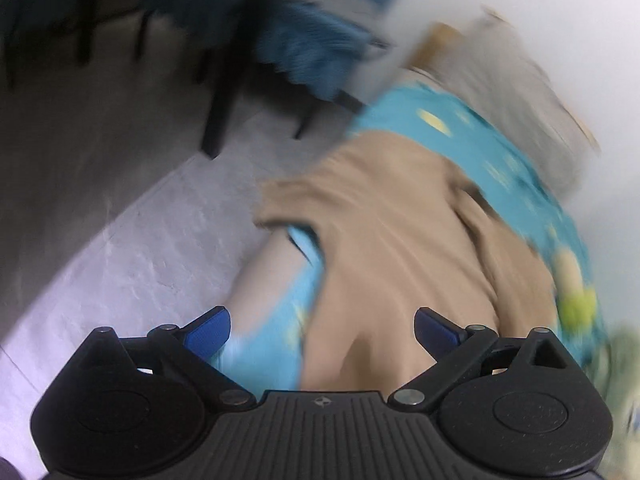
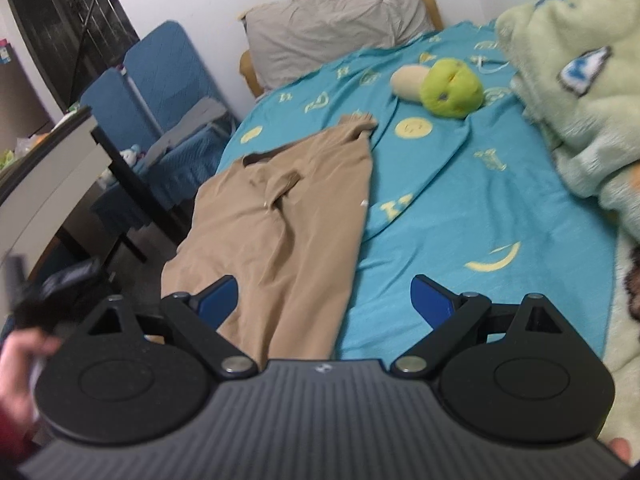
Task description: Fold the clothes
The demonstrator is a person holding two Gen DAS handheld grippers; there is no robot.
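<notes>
Tan trousers [image 2: 280, 216] lie lengthwise along the left side of a bed covered by a turquoise patterned sheet [image 2: 460, 184]. Their waistband points toward the pillow and part of the cloth hangs over the bed's left edge. My right gripper [image 2: 324, 300] is open above the near end of the trousers, nothing between its blue pads [image 2: 218, 300]. In the blurred left wrist view the same trousers [image 1: 392, 240] fill the middle, and my left gripper [image 1: 322, 330] hovers open over them, holding nothing.
A grey pillow [image 2: 336, 28] lies at the head of the bed, a green plush toy [image 2: 448, 86] on the sheet, a pale green fleece blanket [image 2: 580, 92] at right. Blue chairs [image 2: 156, 80] and a dark table [image 2: 120, 172] stand left of the bed. A person's hand [image 2: 20, 360] shows at lower left.
</notes>
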